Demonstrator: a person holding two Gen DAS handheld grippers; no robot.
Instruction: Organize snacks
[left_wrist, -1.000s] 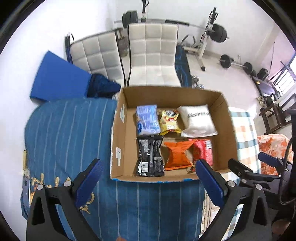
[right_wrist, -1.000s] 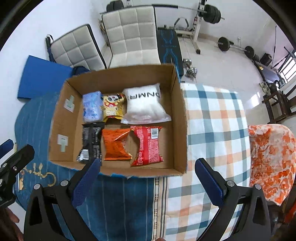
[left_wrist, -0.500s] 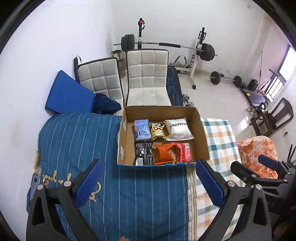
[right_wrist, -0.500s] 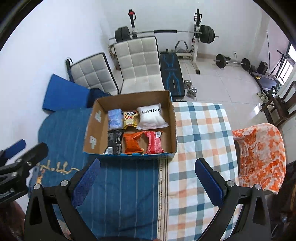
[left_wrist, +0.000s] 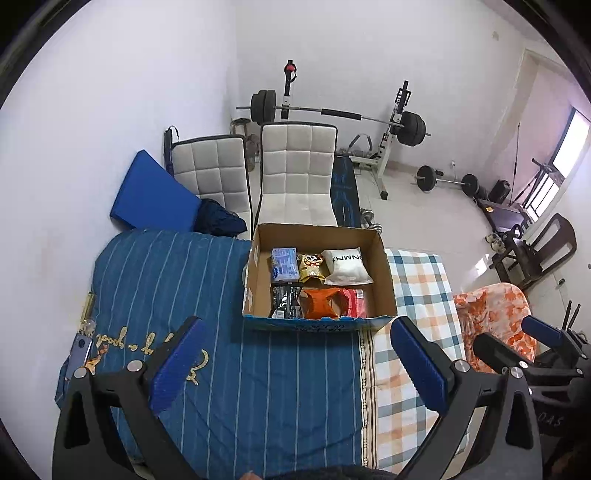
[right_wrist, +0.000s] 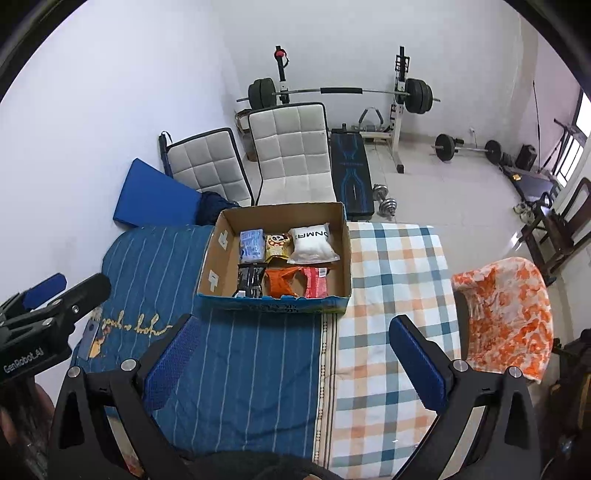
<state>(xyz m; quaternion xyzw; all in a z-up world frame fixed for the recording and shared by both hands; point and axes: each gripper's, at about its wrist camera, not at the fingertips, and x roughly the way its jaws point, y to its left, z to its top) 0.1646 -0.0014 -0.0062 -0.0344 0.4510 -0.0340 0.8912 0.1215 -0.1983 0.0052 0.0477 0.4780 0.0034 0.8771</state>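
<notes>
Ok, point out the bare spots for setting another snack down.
Inside the cardboard box, a bare strip runs between its left wall and the blue packet and black packet. The blue striped cloth and checked cloth lie bare. The rest of the box floor is crowded.

place: home room, part gym | evidence: barbell rack (left_wrist: 334, 114), dumbbells (right_wrist: 384, 197), padded chairs (left_wrist: 297, 173), bedspread (left_wrist: 221, 332)

Bare striped blue cloth (left_wrist: 258, 369) and checked cloth (right_wrist: 391, 295) on the tabletop lie open before the cardboard box (right_wrist: 345, 258) — nothing blocks a low approach. The box's upright walls bar side entry; its open top is free, though snack packets (right_wrist: 280, 282) cover most of the floor — a bare strip runs along its left wall.
</notes>
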